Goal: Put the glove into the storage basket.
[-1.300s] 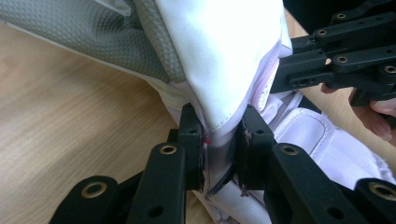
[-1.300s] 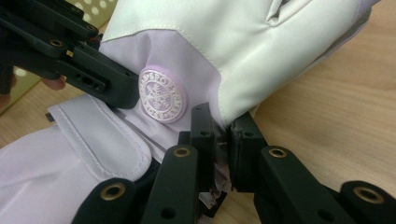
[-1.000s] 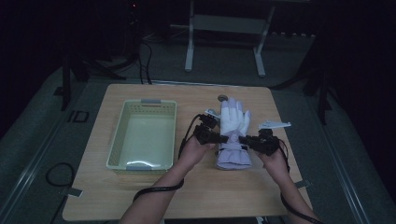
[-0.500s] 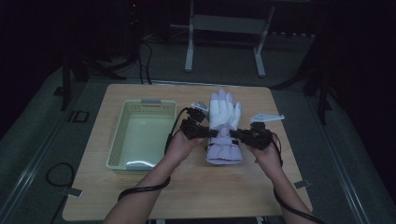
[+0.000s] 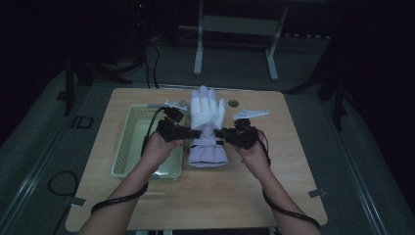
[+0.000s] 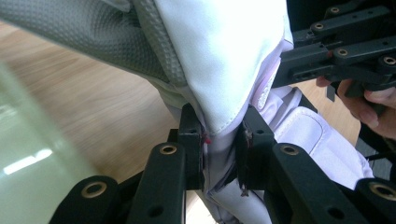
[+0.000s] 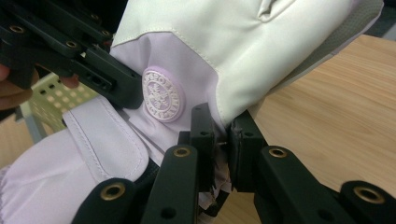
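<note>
1. High view: a white and lilac ski glove (image 5: 207,128) lies at the middle of the wooden worktop (image 5: 293,196), fingers pointing away from the person and lilac cuff toward the person.
2. High view: a pale green plastic basket (image 5: 128,147) stands just to the left of the glove, and a small round disc (image 5: 233,103) lies on the worktop just right of the glove's fingertips.
3. High view: the left gripper (image 5: 195,133) meets the glove's left edge at wrist level; the right gripper (image 5: 219,132) meets the right edge at the same level. Each is held in one of the person's hands, and a black cable runs back from each along the forearm.
4. Left gripper view: the left gripper (image 6: 219,144) has its two black jaws drawn close together, with a fold of the glove (image 6: 224,60) pinched between them where white shell meets lilac fabric.
5. Left gripper view: the grey textured palm side of the glove hangs above the worktop (image 6: 93,112), and the basket (image 6: 28,168) appears as a blurred pale green area at lower left. The right gripper (image 6: 289,63) reaches the glove from the far side.
6. Right gripper view: the right gripper (image 7: 223,140) has its jaws nearly closed, clamping the glove (image 7: 233,51) at its edge seam.
7. Right gripper view: a round embossed lilac badge (image 7: 161,96) sits on the glove beside the jaws, with a lilac strap tab (image 7: 107,144) below it. The left gripper (image 7: 128,91) holds the opposite edge beside the badge, and the basket (image 7: 51,105) stands behind it.
</note>
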Demonstrator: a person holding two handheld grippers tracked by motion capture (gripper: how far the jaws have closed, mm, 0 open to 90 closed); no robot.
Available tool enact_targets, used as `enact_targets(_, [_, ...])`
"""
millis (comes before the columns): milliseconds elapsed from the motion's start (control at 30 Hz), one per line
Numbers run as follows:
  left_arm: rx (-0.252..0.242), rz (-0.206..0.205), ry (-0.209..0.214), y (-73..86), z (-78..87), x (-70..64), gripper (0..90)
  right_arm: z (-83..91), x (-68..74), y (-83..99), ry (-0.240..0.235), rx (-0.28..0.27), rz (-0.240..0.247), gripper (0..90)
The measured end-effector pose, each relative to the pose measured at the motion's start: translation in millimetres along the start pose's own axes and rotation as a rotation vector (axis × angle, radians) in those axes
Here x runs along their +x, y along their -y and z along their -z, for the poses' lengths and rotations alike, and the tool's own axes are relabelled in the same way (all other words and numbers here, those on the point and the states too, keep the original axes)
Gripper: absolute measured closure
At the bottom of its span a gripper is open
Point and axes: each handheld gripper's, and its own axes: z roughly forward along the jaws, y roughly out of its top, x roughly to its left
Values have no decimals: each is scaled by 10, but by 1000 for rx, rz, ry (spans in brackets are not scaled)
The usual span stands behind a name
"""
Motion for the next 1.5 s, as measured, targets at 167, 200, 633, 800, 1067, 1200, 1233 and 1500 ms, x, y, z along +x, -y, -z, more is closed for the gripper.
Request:
enact_targets(167, [2,18,-20,93,227,164,752,-185,155,-95,-20,5,10,820])
enact_targets(200, [2,18,-20,93,227,164,752,-185,155,-95,-20,5,10,820])
enact_targets(633, [0,71,-58,322,707,708,752,-870,563,-430,-65,61,54,819])
enact_targets(800, [10,99,-72,456,832,921,751,-1141,679,-472,-85,75,48,819])
enact_targets(1067, [57,141,-84,697,751,1149,751,-1490,777,-337,-101,136,35,819])
enact_targets(1200, [81,149,-86,749,639,1183,750,-1566,776,-258,-66,173,43,819])
enact_targets(1233, [89,148,-85,759,614,1181,750,-1573,774,-236,-61,181,45,819])
enact_targets(1500, [133,153,-98,857,492,1161,742,-1610,750,-105,-61,230,32,816])
